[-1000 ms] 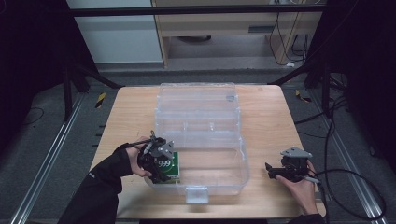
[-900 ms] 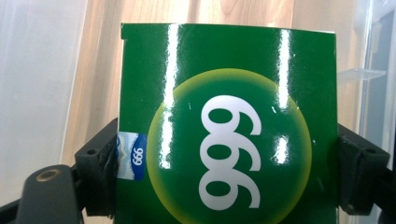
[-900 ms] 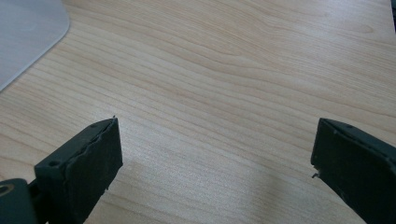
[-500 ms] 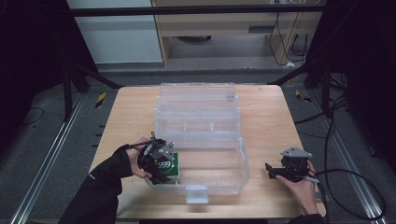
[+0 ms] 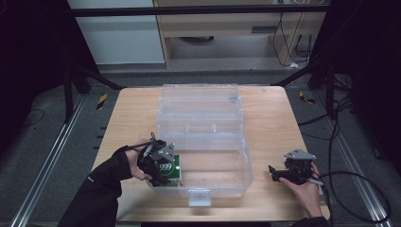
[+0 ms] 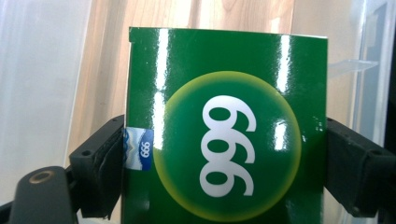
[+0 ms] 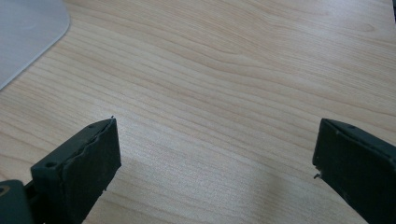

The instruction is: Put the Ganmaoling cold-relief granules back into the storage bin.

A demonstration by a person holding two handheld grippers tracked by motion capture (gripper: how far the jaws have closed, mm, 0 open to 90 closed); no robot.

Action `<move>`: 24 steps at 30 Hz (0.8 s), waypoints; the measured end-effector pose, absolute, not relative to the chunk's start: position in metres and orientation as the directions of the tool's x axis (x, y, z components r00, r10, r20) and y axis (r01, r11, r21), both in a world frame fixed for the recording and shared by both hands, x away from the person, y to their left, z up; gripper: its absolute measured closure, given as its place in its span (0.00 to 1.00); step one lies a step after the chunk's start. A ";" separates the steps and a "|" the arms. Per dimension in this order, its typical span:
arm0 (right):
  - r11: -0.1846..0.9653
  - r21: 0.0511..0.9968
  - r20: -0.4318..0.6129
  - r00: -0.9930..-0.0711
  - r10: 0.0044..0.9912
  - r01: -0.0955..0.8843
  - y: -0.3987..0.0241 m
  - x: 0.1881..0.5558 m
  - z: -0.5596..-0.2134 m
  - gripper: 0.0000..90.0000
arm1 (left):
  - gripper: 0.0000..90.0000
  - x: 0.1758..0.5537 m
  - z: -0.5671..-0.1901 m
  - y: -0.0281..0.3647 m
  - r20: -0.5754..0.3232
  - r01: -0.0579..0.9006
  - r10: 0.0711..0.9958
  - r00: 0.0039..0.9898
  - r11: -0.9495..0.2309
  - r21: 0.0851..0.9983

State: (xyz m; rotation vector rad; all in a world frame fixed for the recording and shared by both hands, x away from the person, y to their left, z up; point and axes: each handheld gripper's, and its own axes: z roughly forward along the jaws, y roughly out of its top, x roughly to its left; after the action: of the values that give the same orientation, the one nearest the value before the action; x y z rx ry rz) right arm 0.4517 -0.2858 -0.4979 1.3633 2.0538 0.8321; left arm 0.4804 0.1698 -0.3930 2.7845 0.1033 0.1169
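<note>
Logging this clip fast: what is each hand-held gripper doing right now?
Left hand-held gripper: shut on the green 999 box, at the clear plastic container.
Right hand-held gripper: open, holding nothing, over the bare wooden table.

Count on inspection: one wooden table [image 5: 265, 118], one clear plastic storage box [image 5: 203, 137] with its lid open, one green carton [image 6: 224, 126] marked 999, two hand-held grippers, left gripper [image 5: 158, 163] and right gripper [image 5: 279, 174].
</note>
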 end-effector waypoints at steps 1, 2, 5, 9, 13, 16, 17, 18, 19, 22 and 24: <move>0.298 0.738 -0.093 -0.346 0.933 0.605 -0.286 0.452 -0.498 0.02 | 0.14 0.481 -0.393 0.170 0.070 0.055 0.084 0.994 -0.938 0.343; 0.298 0.738 -0.093 -0.347 0.933 0.606 -0.286 0.452 -0.498 0.02 | 0.14 0.481 -0.393 0.170 0.071 0.055 0.085 0.994 -0.938 0.343; 0.299 0.738 -0.094 -0.347 0.933 0.605 -0.286 0.452 -0.498 0.02 | 0.14 0.480 -0.386 0.173 0.067 0.068 0.103 0.992 -0.916 0.394; 0.300 0.737 -0.095 -0.347 0.933 0.606 -0.285 0.452 -0.498 0.02 | 0.16 0.477 -0.369 0.178 0.094 0.064 0.114 0.989 -0.904 0.423; 0.299 0.735 -0.096 -0.344 0.934 0.608 -0.286 0.452 -0.498 0.02 | 0.18 0.474 -0.357 0.186 0.118 0.064 0.131 0.984 -0.889 0.453; 0.298 0.737 -0.095 -0.343 0.935 0.607 -0.286 0.452 -0.498 0.02 | 0.21 0.473 -0.353 0.196 0.124 0.092 0.170 0.978 -0.874 0.478; 0.298 0.735 -0.095 -0.343 0.935 0.609 -0.286 0.452 -0.497 0.02 | 0.21 0.472 -0.353 0.198 0.126 0.100 0.183 0.975 -0.868 0.486; 0.297 0.736 -0.094 -0.342 0.935 0.609 -0.286 0.451 -0.497 0.02 | 0.22 0.472 -0.352 0.202 0.132 0.108 0.194 0.972 -0.868 0.485; 0.297 0.736 -0.094 -0.343 0.935 0.608 -0.286 0.451 -0.497 0.02 | 0.23 0.472 -0.351 0.206 0.134 0.119 0.210 0.968 -0.861 0.494; 0.293 0.742 -0.094 -0.340 0.936 0.603 -0.287 0.451 -0.497 0.03 | 0.24 0.472 -0.351 0.217 0.129 0.156 0.259 0.957 -0.838 0.523; 0.292 0.742 -0.092 -0.339 0.936 0.604 -0.287 0.451 -0.497 0.03 | 0.24 0.472 -0.352 0.224 0.130 0.180 0.293 0.947 -0.822 0.541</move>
State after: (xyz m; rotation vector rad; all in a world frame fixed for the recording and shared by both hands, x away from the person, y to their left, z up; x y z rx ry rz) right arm 0.4513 -0.2868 -0.4969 1.3703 2.0430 0.8351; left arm 0.4717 0.2236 -0.3518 2.5551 0.3360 0.2805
